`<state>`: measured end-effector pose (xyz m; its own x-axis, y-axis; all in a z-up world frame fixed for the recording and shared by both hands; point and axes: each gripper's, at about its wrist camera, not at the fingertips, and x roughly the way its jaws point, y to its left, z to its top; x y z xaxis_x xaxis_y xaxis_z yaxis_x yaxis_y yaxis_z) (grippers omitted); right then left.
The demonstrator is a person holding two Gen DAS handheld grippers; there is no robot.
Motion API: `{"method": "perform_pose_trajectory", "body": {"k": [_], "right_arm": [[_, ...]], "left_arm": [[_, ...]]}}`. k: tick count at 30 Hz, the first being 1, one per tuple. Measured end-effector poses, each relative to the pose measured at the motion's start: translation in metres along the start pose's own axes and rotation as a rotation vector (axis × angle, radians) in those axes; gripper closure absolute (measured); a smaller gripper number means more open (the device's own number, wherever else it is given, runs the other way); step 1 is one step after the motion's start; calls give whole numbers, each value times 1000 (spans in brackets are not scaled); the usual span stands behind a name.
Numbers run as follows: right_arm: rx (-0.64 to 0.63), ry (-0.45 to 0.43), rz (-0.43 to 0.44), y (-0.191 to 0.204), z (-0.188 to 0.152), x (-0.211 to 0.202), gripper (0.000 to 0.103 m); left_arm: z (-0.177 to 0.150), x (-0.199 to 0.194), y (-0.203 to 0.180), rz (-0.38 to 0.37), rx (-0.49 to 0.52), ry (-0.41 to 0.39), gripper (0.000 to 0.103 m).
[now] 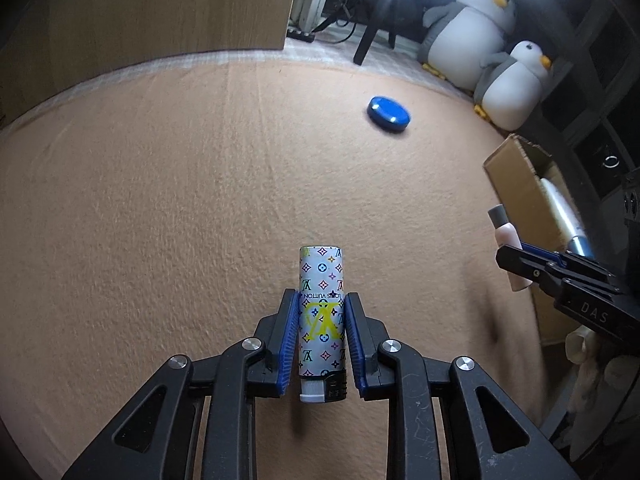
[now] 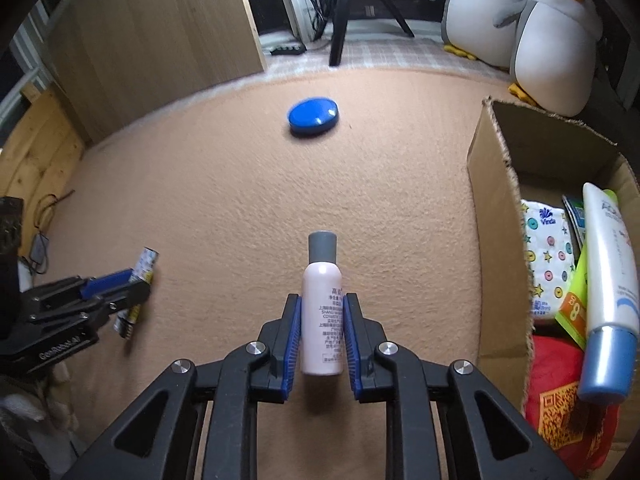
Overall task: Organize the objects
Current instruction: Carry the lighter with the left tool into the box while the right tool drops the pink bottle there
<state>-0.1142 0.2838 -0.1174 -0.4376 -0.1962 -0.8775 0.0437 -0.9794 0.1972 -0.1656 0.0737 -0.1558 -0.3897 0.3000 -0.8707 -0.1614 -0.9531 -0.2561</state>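
My left gripper [image 1: 321, 300] is shut on a patterned white lighter [image 1: 322, 320] and holds it above the peach carpet; it also shows at the left of the right wrist view [image 2: 134, 280]. My right gripper [image 2: 322, 300] is shut on a pink bottle with a grey cap [image 2: 322, 312], also held above the carpet; it shows at the right of the left wrist view [image 1: 506, 244]. A cardboard box [image 2: 496, 216] at the right holds a white tube [image 2: 610, 280], a tissue pack [image 2: 546, 256] and a red bag [image 2: 560, 396].
A blue round tin [image 2: 313, 116] lies on the carpet far ahead; it also shows in the left wrist view [image 1: 389, 114]. Two plush penguins [image 2: 552, 36] stand at the back right. A wooden panel [image 2: 160, 32] and tripod legs [image 2: 344, 12] stand behind.
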Motion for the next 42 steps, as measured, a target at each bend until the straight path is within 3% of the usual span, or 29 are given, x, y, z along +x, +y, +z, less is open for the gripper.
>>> {"method": "perform_pose_trajectory", "body": {"k": [9, 19, 29, 39, 40, 42], "right_arm": [[24, -102, 37, -15, -3, -56, 84], [107, -188, -62, -83, -26, -112, 84], [233, -191, -110, -150, -56, -128, 84], [243, -200, -102, -171, -63, -132, 84], [241, -199, -102, -171, -62, -132, 84], [242, -203, -111, -173, -62, -132, 78]], "left_arm": [[22, -27, -47, -65, 61, -69, 78], [41, -28, -145, -192, 196, -85, 78], [39, -2, -250, -281, 325, -36, 78], [42, 12, -302, -336, 369, -12, 78], [43, 13, -303, -349, 361, -9, 77], [47, 15, -302, -372, 337, 8, 62]]}}
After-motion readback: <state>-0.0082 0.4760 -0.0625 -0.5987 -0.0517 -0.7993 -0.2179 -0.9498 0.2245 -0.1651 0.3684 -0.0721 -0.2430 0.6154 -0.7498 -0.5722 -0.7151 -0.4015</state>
